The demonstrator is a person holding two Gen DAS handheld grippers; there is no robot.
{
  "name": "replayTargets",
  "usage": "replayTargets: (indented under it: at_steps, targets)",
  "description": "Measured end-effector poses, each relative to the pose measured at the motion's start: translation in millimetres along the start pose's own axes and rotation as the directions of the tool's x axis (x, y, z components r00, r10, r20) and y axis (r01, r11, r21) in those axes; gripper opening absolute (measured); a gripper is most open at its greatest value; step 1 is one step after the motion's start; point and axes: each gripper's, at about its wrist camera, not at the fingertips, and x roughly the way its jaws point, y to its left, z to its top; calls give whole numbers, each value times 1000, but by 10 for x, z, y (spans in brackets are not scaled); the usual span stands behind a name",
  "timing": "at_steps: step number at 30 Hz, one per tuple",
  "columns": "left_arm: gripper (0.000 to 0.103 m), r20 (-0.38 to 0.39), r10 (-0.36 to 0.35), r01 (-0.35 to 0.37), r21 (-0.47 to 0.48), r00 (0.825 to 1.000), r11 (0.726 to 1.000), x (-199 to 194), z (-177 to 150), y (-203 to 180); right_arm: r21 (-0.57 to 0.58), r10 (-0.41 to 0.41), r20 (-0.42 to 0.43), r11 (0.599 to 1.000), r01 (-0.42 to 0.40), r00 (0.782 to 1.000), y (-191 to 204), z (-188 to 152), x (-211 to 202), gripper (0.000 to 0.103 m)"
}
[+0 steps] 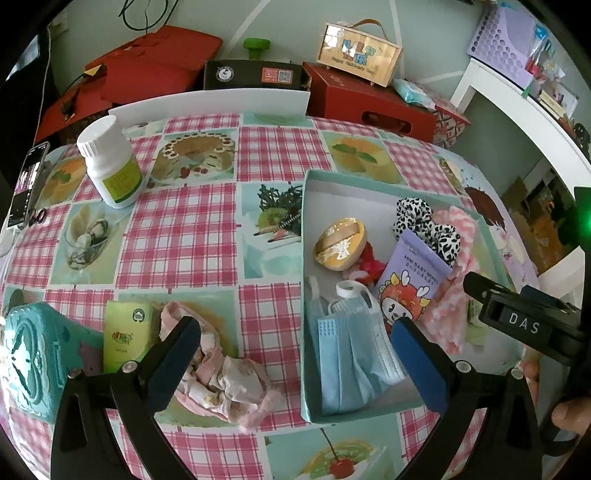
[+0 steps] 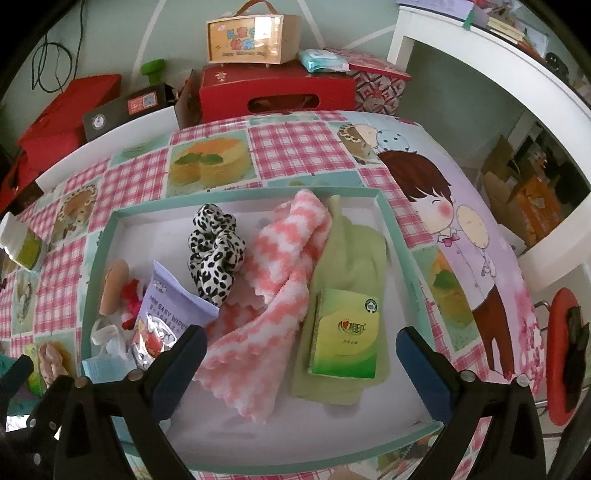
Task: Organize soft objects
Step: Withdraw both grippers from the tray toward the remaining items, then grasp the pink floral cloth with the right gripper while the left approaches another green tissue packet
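A teal box [image 1: 305, 295] [image 2: 96, 243] on the table holds blue face masks [image 1: 349, 354], a wipes pack [image 1: 406, 288] [image 2: 166, 306], a leopard scrunchie [image 1: 424, 225] [image 2: 216, 251], a pink-white cloth [image 1: 454, 295] [image 2: 280, 280], a green cloth [image 2: 351, 251] and a green tissue pack [image 2: 345, 336] lying on it. A crumpled pink cloth [image 1: 221, 376] lies on the table left of the box. My left gripper [image 1: 295, 354] is open, its fingers straddling the box's left wall. My right gripper [image 2: 299, 362] is open over the box, nothing between its fingers.
A white bottle [image 1: 110, 162], a phone [image 1: 27, 184], a green tissue pack [image 1: 125, 336] and a teal case [image 1: 33, 350] lie on the checked tablecloth. Red boxes [image 2: 273, 92] and a wooden case [image 2: 251, 35] stand behind the table. A white shelf [image 2: 517, 85] is at right.
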Motion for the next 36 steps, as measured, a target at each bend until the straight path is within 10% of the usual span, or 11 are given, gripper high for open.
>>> replayTargets:
  at_steps: [36]
  targets:
    - [103,83,14,0,-160,996,987,-502,347,1133,-172,260,94,955,-241,961,863,-27,-346,103]
